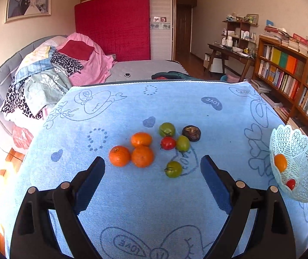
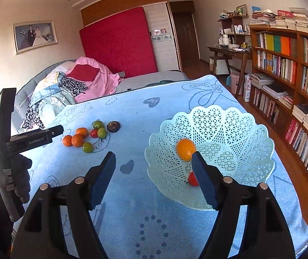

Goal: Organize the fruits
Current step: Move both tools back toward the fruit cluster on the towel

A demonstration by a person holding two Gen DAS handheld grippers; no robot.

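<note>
Right wrist view, lattice basket (image 2: pixel 229 129), orange (image 2: pixel 185 149), red tomato (image 2: pixel 192 179) inside

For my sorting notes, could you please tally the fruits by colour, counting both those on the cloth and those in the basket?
Orange: 4, three on the cloth and one in the basket
Green: 3, all on the cloth
Red: 2, one on the cloth and one in the basket
Dark brown: 1, on the cloth
Total: 10
</note>
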